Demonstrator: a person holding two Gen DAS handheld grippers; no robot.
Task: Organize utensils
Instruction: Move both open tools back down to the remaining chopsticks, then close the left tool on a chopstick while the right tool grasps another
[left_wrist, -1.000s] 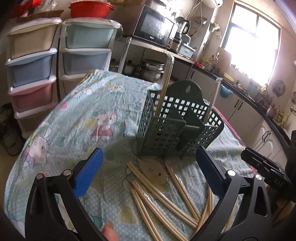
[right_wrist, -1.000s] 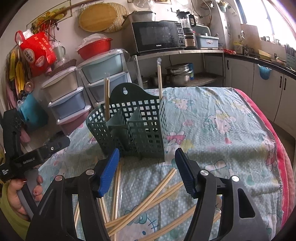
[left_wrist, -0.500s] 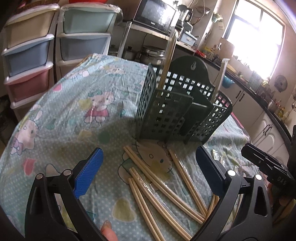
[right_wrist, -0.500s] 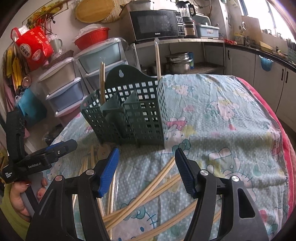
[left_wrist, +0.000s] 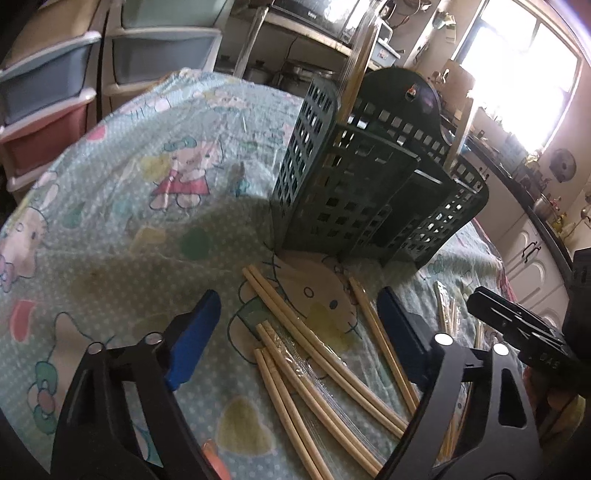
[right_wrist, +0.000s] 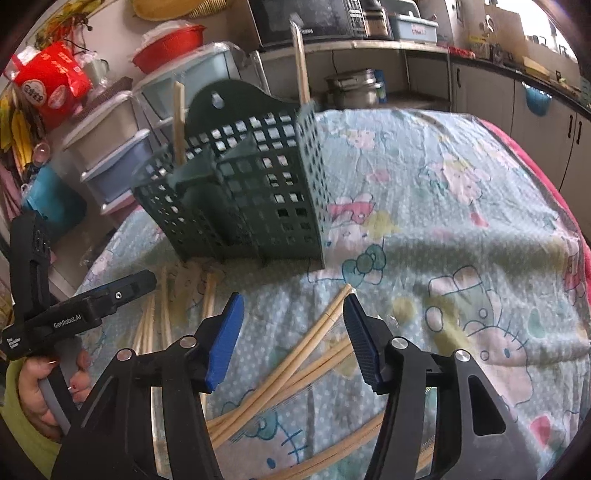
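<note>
A dark green slotted utensil holder (left_wrist: 373, 184) stands on the cartoon-print tablecloth (left_wrist: 140, 177) with two wooden chopsticks (left_wrist: 356, 74) upright in it. It also shows in the right wrist view (right_wrist: 251, 192). Several loose chopsticks (left_wrist: 321, 354) lie on the cloth in front of it. My left gripper (left_wrist: 299, 325) is open and empty, low over them. My right gripper (right_wrist: 293, 332) is open and empty, just above other loose chopsticks (right_wrist: 314, 343). The left gripper (right_wrist: 122, 291) shows at the left of the right wrist view.
Plastic drawer units (left_wrist: 55, 92) stand beyond the table's far left edge. A shelf with a microwave (right_wrist: 306, 14) and pots is behind the table. Kitchen cabinets (right_wrist: 517, 99) run along the right. The right gripper's body (left_wrist: 517, 332) is close on the left gripper's right.
Both grippers have moved forward and down toward the loose chopsticks and the holder. Both stay open and empty.
</note>
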